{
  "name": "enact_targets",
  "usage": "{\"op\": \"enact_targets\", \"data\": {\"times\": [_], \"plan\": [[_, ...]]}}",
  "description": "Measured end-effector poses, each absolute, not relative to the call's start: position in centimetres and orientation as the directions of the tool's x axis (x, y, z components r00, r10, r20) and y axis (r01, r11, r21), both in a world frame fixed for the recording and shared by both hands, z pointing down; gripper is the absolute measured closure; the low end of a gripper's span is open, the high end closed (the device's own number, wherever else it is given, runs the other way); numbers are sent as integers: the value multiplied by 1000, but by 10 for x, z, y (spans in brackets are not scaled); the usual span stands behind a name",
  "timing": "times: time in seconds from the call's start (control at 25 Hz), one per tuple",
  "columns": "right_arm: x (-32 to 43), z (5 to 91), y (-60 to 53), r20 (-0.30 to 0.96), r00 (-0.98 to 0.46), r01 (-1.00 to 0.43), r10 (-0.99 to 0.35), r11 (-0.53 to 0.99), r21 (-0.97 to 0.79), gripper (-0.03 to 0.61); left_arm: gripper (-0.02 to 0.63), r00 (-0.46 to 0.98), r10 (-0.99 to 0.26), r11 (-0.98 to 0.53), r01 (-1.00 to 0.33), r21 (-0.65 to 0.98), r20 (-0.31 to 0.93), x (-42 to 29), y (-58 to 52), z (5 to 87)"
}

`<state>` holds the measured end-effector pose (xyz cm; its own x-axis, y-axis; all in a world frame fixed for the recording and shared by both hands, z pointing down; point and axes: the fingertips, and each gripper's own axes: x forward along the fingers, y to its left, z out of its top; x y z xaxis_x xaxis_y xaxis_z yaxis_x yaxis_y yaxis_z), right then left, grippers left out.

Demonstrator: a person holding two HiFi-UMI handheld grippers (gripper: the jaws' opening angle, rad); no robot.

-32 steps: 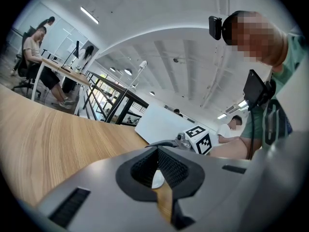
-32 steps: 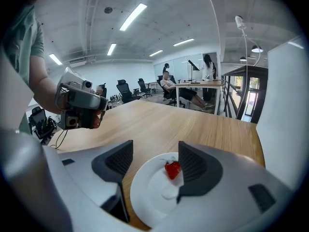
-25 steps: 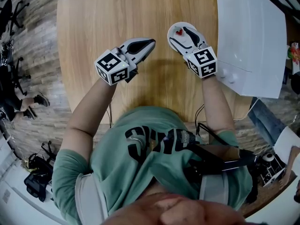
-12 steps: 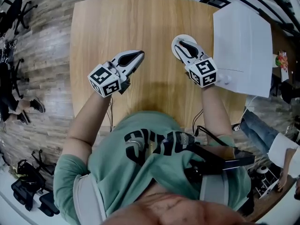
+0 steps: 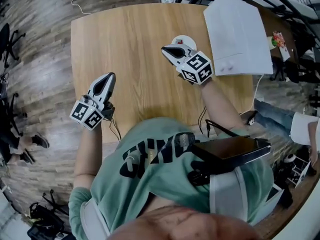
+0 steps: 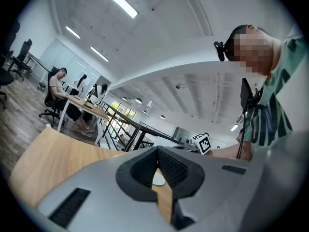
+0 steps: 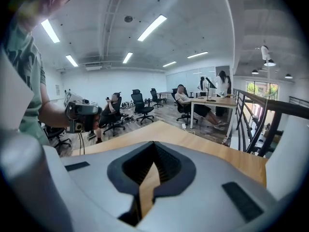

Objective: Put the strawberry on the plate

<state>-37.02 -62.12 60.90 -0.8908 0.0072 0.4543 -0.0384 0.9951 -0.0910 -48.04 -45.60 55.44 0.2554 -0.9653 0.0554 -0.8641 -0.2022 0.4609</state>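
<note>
Above table [image 5: 125,44], right claw [image 7: 154,145] closed, apparently empty.

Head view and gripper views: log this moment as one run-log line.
left gripper: shut, empty | right gripper: shut, empty, near plate | strawberry: not visible | surface: wooden table

The right gripper [image 5: 166,49] covers the plate's [image 5: 185,39] near edge, and the strawberry cannot be made out.

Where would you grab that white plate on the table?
Likely the plate by its rim, from the far side. It lies flat on the table, so only the thin edge offers a hold, and the right gripper overlaps its near side.
</note>
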Motion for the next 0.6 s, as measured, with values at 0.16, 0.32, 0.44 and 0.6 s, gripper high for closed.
{"op": "enact_targets", "data": {"times": [0.16,0.32,0.44,0.6], "plan": [[-373,591,-609,428,-904,-74,-11,989,-130,571,611,249,-968,-205,-871,447,43,-494,-422,544],[-369,586,-580,427,-903,-117,-48,984,-136,571,611,292,-955,-244,-867,435,47,-496,-382,538],[-364,576,-557,422,-903,-144,-76,981,-133,571,611,327,-944,-271,-850,452,49,-496,-354,537],[-340,568,-534,423,-901,-165,-93,977,-136,571,611,360,-932,-298,-832,468,47,-481,-335,535]]}}
